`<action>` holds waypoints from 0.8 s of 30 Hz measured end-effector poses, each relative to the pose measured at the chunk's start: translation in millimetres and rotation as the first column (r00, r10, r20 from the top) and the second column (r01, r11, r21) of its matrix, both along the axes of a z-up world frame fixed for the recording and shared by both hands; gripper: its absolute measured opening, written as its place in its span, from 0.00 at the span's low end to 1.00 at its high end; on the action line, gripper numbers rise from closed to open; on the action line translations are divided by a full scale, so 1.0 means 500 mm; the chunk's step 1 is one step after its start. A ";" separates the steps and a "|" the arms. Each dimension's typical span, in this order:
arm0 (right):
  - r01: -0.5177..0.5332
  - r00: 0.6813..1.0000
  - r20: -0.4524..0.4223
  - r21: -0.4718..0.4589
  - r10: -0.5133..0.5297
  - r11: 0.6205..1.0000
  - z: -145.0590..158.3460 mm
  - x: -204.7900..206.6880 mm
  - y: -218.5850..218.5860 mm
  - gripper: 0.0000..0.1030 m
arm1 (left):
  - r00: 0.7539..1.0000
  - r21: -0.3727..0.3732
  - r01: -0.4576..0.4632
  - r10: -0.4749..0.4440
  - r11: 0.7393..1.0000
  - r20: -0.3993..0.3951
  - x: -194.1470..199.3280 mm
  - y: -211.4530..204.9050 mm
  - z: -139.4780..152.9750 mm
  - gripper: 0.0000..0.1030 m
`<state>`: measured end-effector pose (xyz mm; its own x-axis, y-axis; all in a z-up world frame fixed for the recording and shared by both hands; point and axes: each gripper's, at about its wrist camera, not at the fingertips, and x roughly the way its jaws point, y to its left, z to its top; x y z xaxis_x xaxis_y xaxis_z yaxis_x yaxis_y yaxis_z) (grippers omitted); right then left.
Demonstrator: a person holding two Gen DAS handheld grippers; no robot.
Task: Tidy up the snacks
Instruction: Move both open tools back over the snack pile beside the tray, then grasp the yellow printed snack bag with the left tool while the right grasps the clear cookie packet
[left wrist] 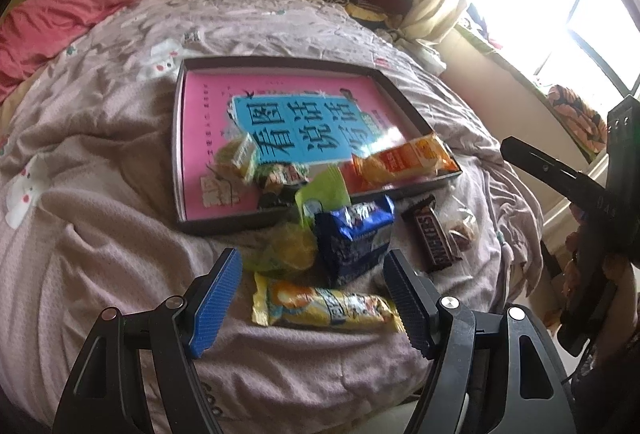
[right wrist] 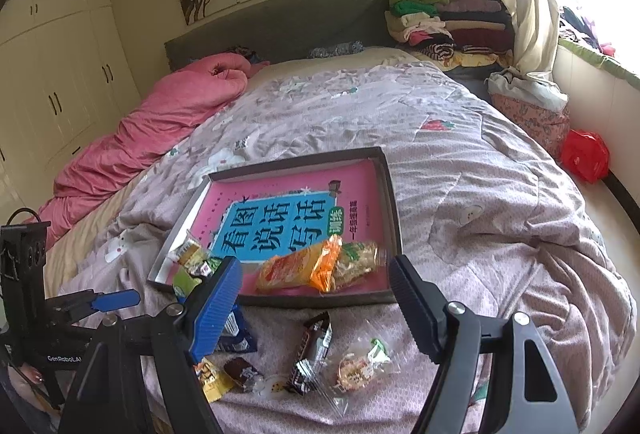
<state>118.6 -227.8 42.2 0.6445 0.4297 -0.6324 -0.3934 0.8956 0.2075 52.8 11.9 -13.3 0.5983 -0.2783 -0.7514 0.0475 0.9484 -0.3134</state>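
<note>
My two cameras sit on my grippers, close above the bed (left wrist: 100, 234), looking down and ahead. Both see the tray (left wrist: 180, 138) and snacks (right wrist: 312, 350).

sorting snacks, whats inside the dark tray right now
Inside the tray: a pink book, an orange packet, some small snacks. Whatever is under the book is hidden.

You've got one dark tray (left wrist: 280, 63) up at twelve o'clock, with one pink book (left wrist: 208, 106) lining it. Inside I count one orange packet (left wrist: 400, 160) and at least two small green-yellow packets (left wrist: 240, 154), too jumbled for a firm total. Loose on the quilt (left wrist: 100, 234): one blue packet (left wrist: 352, 238), one long yellow packet (left wrist: 324, 308), one Snickers bar (left wrist: 434, 238), and one clear-wrapped biscuit (left wrist: 462, 228) out at three o'clock.
</note>
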 end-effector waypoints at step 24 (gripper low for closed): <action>-0.013 0.998 -0.068 -0.019 0.012 1.000 -0.055 -0.022 -0.020 0.73 | 0.985 -0.104 -0.031 0.013 0.994 -0.170 -0.013 -0.032 -0.062 0.73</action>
<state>107.5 -237.9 14.7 0.5945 0.4247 -0.6828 -0.3901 0.8949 0.2169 46.4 -4.0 -44.2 0.4722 -0.3500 -0.8090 -0.0354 0.9095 -0.4142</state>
